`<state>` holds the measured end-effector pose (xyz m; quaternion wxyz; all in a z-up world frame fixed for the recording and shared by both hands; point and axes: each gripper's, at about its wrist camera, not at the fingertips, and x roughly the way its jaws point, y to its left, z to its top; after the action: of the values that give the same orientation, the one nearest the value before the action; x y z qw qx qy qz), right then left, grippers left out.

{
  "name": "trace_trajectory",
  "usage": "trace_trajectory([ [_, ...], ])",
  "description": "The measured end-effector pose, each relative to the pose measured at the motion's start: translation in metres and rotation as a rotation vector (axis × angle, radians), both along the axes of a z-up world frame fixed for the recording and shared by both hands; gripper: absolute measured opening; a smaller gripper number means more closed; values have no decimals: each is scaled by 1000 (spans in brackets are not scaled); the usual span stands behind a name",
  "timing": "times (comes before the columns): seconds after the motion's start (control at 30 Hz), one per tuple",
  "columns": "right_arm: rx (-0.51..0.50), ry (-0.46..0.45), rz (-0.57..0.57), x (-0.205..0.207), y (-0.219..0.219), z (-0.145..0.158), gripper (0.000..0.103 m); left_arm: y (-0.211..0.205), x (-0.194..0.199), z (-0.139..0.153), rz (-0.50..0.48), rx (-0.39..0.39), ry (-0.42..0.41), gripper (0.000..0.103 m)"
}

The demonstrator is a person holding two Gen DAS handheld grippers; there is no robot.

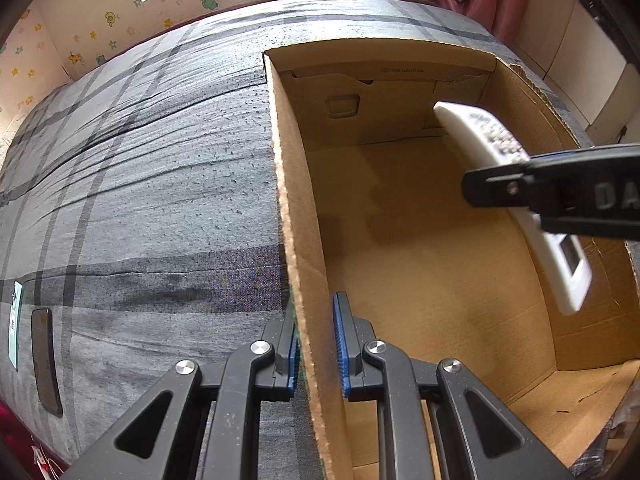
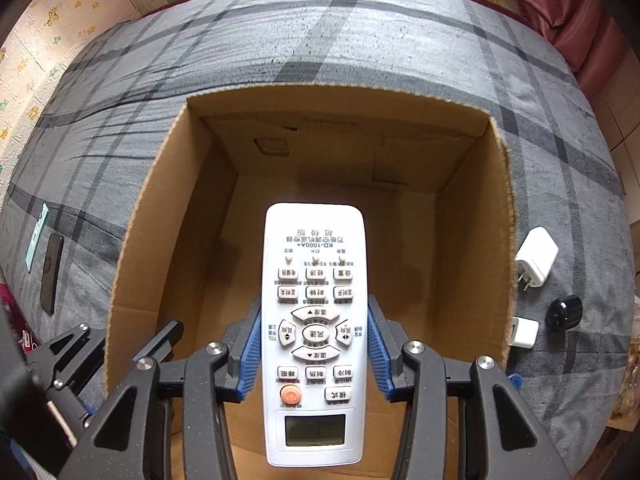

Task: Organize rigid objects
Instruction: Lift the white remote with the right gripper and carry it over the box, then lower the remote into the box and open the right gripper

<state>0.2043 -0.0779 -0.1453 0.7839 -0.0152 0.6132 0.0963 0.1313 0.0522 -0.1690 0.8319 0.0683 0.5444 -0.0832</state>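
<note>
An open cardboard box (image 2: 136,240) stands on a bed with a grey plaid cover; its inside looks bare. My right gripper (image 2: 314,304) is shut on a white air-conditioner remote (image 2: 314,240), blue pads on its long sides, buttons up, held above the box's inside. In the left wrist view the remote (image 1: 480,136) and the right gripper (image 1: 520,188) hang over the box's right side. My left gripper (image 1: 316,320) is shut on the box's left wall (image 1: 292,208), one finger outside and one inside. The left gripper (image 2: 120,336) also shows at the lower left of the right wrist view.
Right of the box lie a white plug charger (image 2: 536,258), a small white adapter (image 2: 522,332) and a black round object (image 2: 564,314). Left of it lie a dark phone (image 2: 52,276) and a pale green flat item (image 2: 36,240). Patterned wall behind, pink curtain at the right.
</note>
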Motion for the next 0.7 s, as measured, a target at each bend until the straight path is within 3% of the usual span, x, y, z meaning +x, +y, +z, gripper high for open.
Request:
trace_trajectory([
  [0.47, -24, 151, -11, 14, 3, -61, 49, 2, 0, 0, 2, -8, 2, 16],
  [0.7, -22, 191, -20, 19, 0, -74, 49, 1, 0, 0, 0, -2, 1, 16],
])
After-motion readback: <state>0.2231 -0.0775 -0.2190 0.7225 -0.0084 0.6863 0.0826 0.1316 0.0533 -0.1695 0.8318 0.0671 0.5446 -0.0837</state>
